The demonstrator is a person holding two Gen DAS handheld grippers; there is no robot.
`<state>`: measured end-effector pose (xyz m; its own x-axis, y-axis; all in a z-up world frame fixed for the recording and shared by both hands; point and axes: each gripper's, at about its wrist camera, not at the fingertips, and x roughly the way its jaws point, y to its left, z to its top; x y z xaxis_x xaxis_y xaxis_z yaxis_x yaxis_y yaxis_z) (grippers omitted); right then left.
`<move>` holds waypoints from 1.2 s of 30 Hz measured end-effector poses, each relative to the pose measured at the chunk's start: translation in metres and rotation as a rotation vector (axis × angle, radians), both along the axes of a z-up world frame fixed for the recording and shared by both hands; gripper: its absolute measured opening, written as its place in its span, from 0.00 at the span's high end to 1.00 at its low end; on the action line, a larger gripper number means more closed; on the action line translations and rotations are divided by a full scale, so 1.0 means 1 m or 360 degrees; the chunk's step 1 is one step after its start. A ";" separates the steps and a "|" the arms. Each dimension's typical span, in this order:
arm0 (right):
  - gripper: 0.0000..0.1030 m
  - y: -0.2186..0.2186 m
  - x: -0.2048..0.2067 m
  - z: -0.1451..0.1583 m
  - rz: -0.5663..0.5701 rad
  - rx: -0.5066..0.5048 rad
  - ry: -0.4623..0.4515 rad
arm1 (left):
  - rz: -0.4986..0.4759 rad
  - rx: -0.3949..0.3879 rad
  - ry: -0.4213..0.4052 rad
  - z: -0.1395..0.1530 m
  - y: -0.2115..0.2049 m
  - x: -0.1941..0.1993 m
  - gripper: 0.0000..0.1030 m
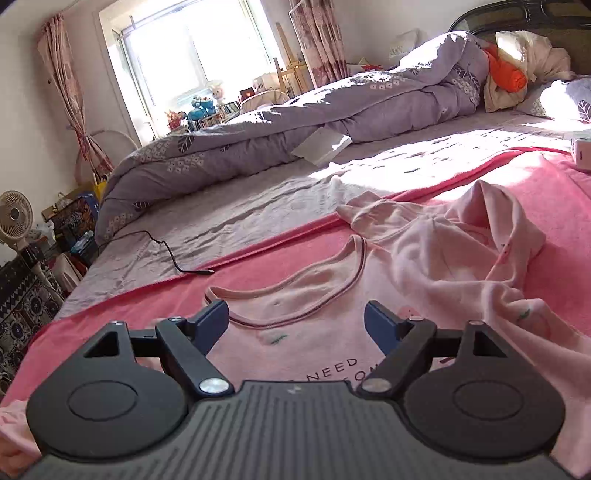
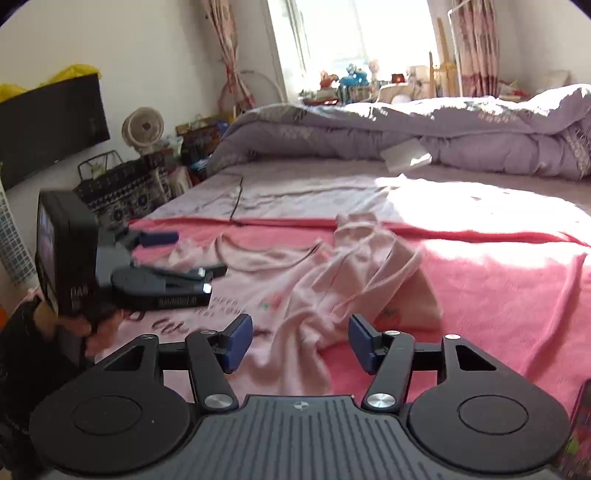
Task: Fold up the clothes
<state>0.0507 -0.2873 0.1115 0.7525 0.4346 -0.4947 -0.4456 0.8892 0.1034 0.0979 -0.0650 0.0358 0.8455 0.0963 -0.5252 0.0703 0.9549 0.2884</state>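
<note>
A: Both gripping yet?
B: No. The left hand-held gripper (image 1: 297, 321) is spread wide, holding nothing, just short of the pink shirt's (image 1: 406, 266) neckline. The right hand-held gripper (image 2: 300, 341) gapes empty over its rumpled side.
A: Progress?
B: Barely begun, I'd judge: the shirt lies bunched on the pink blanket (image 2: 498, 288). No containers visible.

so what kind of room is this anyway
Almost certainly a home bedroom. A wide bed fills the view, with a rumpled lilac floral quilt and pillows by a dark headboard. A curtained window has soft toys on its sill. The pink top lies on a pink blanket.
</note>
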 end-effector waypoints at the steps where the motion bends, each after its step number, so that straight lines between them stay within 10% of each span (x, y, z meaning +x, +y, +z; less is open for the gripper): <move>1: 0.40 0.006 0.025 0.004 -0.0047 -0.0094 -0.0089 | 0.0009 -0.0025 0.0070 -0.016 0.002 0.007 0.19; 4: 0.40 0.037 0.107 -0.015 -0.0062 -0.0426 -0.0178 | 0.0018 -0.0233 0.0157 -0.032 0.021 0.005 0.13; 7: 0.43 0.064 0.201 -0.045 -0.0115 -0.0404 0.0103 | 0.0040 -0.0494 0.0206 -0.035 0.047 0.007 0.03; 12: 0.41 0.092 0.293 -0.105 -0.0280 -0.0301 0.0519 | 0.0036 -0.0495 0.0201 -0.030 0.048 0.003 0.03; 13: 0.42 0.097 0.291 -0.114 -0.0308 -0.0305 0.0459 | 0.0038 -0.0499 0.0203 -0.030 0.049 0.003 0.03; 16: 0.90 0.092 0.276 -0.106 -0.0324 -0.0267 0.0379 | 0.0038 -0.0508 0.0200 -0.030 0.050 0.001 0.03; 29: 0.91 -0.117 0.164 0.042 -0.1093 -0.0114 -0.0206 | 0.0043 -0.0485 0.0224 -0.032 0.047 0.008 0.02; 36: 0.75 -0.169 0.101 -0.025 -0.1110 -0.0397 0.0201 | 0.0039 -0.0471 0.0238 -0.033 0.045 0.010 0.01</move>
<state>0.1517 -0.4560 0.0869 0.7432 -0.2586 -0.6170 0.2318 0.9647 -0.1251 0.1076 -0.0196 0.0025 0.7563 -0.0596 -0.6515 0.0669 0.9977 -0.0136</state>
